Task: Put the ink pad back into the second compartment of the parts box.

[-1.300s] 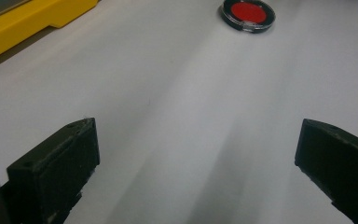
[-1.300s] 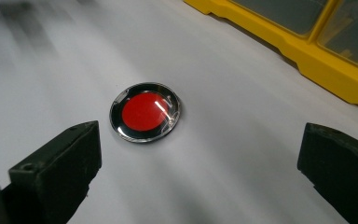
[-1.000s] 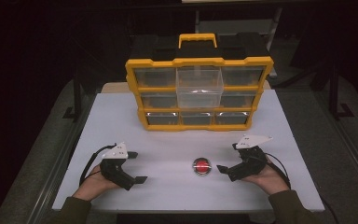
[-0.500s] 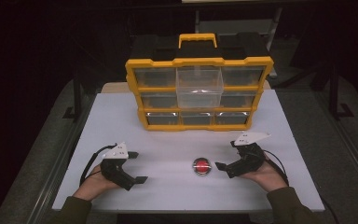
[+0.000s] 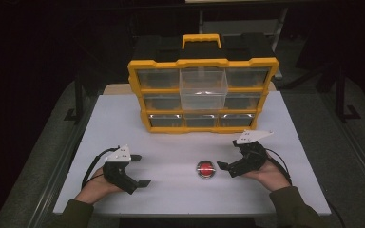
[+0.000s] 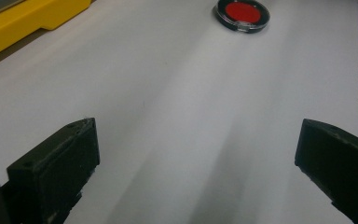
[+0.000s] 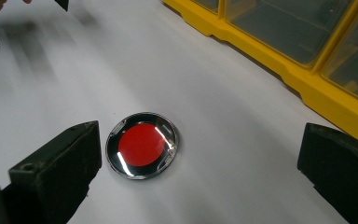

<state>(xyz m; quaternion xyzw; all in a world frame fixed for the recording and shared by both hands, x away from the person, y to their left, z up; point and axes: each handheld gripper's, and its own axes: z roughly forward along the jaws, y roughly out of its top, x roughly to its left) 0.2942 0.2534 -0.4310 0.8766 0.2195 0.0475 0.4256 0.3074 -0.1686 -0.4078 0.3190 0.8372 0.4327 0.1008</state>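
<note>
Red disc [image 5: 206, 168] lies low centre on the white bench [image 5: 171, 142], right claw [image 5: 224, 167] released just beside it. Left claw [image 5: 140, 170] released, idle lower left. Likely approach stage; next, straddle disc and clench.

A yellow drawer organizer [image 5: 202, 95] stands at the white table's [image 5: 123, 118] far edge, its middle top clear drawer [image 5: 203, 89] pulled out.

A white worktop [image 5: 123, 123] carried a yellow drawer organiser [image 5: 203, 90] at its far middle, one clear drawer [image 5: 203, 90] pulled partway out, and a small round red-faced case [image 5: 206, 169] lay flat nearer the front edge, well apart from it
</note>
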